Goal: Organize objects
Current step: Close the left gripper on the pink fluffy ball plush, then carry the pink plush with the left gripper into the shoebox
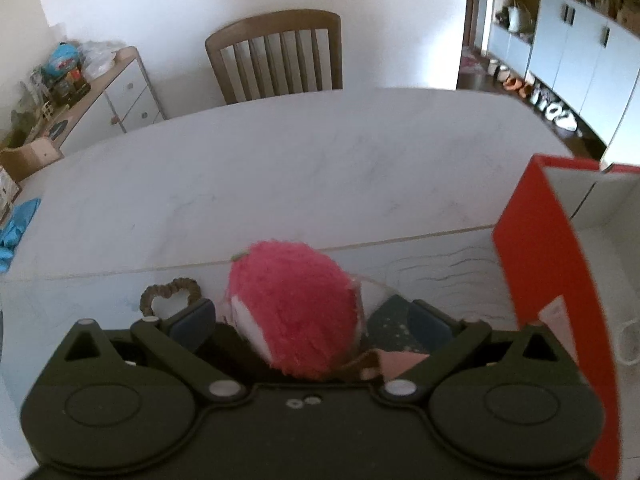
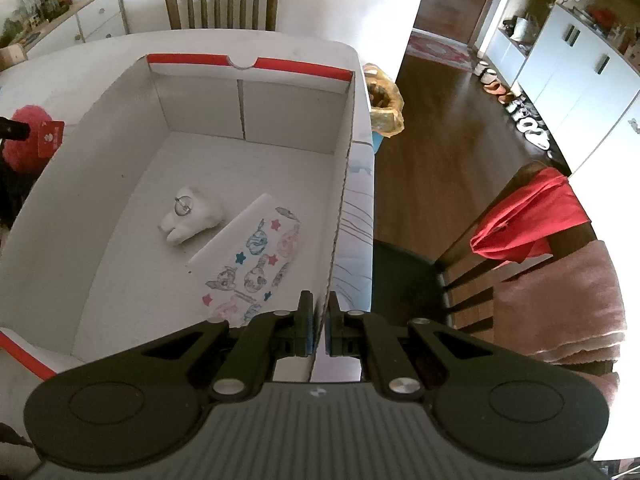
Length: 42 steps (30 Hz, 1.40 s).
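A pink and white plush toy (image 1: 292, 312) fills the gap between the wide-set fingers of my left gripper (image 1: 310, 316), which is shut on it just above the white table (image 1: 280, 168). The toy (image 2: 24, 136), with a red tag, also shows in the right wrist view, left of the box. The red cardboard box (image 2: 120, 168) is white inside and stands on the table; its red corner (image 1: 552, 260) rises right of the left gripper. Inside lie a small white plush (image 2: 192, 216) with a metal ring and a sheet of cartoon drawings (image 2: 248, 264). My right gripper (image 2: 320, 304) is shut on the box's right wall.
A brown hair scrunchie (image 1: 168, 292) lies by the left finger. Blue gloves (image 1: 16, 224) sit at the table's left edge. A wooden chair (image 1: 276, 56) stands at the far side. Another chair with a red cloth (image 2: 532, 216) stands right of the table.
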Each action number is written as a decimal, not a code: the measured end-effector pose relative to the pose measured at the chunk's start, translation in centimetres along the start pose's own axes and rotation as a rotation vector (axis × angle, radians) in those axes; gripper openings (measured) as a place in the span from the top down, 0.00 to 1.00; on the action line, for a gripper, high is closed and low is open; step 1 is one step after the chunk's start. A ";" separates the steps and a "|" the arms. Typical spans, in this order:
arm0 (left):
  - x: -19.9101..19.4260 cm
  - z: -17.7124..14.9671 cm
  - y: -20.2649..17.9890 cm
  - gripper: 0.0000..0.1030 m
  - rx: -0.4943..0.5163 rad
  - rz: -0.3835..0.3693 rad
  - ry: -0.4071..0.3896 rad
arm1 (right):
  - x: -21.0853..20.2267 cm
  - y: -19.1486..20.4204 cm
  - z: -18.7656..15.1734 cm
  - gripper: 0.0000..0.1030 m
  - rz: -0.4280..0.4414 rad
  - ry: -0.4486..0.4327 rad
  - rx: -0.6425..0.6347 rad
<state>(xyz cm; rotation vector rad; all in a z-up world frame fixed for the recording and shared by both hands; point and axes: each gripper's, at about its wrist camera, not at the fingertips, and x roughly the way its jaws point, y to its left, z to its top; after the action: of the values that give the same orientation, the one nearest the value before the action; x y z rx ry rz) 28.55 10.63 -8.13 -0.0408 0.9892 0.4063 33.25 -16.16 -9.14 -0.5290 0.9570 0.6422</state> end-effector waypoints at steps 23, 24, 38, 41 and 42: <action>4.9 -0.4 0.2 0.22 -0.002 0.059 0.071 | 0.1 0.3 0.1 0.95 0.033 -0.005 -0.110; 4.7 -0.5 0.1 0.24 0.002 0.063 0.065 | 0.1 0.3 0.1 0.95 0.033 -0.005 -0.112; 0.6 -0.2 0.2 0.28 -0.032 0.032 0.011 | 0.1 0.4 -0.1 0.95 0.038 -0.013 -0.123; -0.7 0.0 -0.3 0.28 -0.025 0.016 -0.004 | 0.1 0.4 -0.1 0.95 0.039 -0.014 -0.126; -1.1 0.1 -0.5 0.28 -0.025 0.008 -0.009 | 0.1 0.4 0.0 0.95 0.039 -0.015 -0.128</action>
<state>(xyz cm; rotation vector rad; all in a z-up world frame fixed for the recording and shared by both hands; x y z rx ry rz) 28.26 9.86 -7.25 -0.0579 0.9759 0.4260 32.97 -15.87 -9.30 -0.6195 0.9183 0.7452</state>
